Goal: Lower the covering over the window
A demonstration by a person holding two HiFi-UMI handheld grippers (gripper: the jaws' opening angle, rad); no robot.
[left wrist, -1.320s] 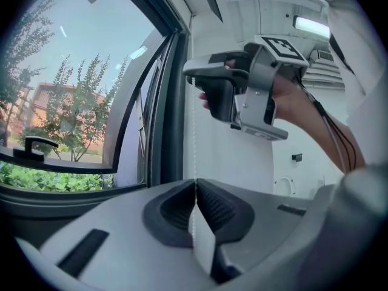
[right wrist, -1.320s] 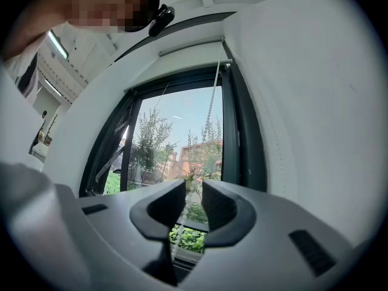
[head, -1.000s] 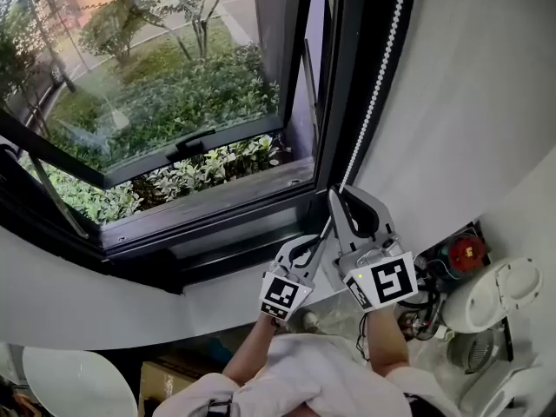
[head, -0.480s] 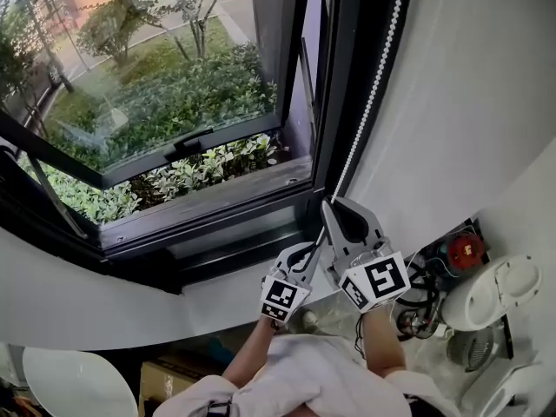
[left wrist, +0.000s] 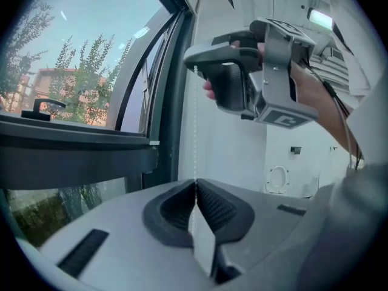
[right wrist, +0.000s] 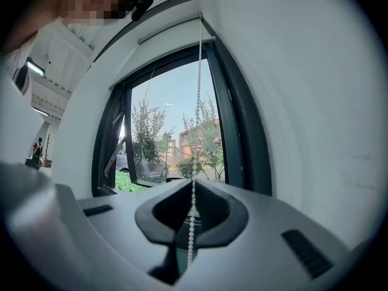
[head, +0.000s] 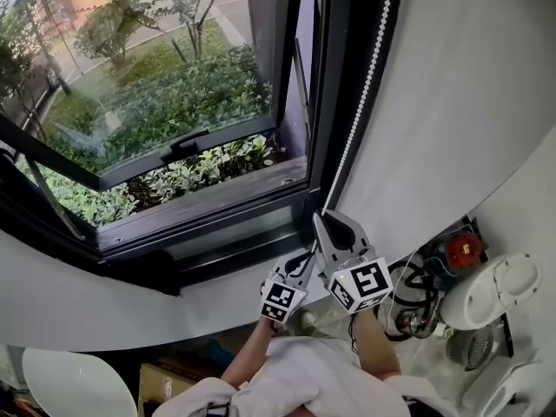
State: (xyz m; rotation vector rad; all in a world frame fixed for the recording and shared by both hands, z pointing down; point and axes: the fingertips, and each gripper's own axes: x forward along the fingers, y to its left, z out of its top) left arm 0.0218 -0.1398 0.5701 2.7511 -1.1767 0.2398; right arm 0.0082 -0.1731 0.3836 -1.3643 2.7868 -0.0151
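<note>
Items in view: two grippers, namely one left gripper (head: 309,253) and one right gripper (head: 321,218); one bead chain (right wrist: 198,90); one window (head: 165,85); one window handle (head: 185,143).

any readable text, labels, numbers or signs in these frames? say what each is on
No readable text in any view.
Left marker cube: black-and-white square pattern only, no letters or digits.
Right marker cube: the same, pattern only.
Red device on the floor by the wall: any label is too small to read.
</note>
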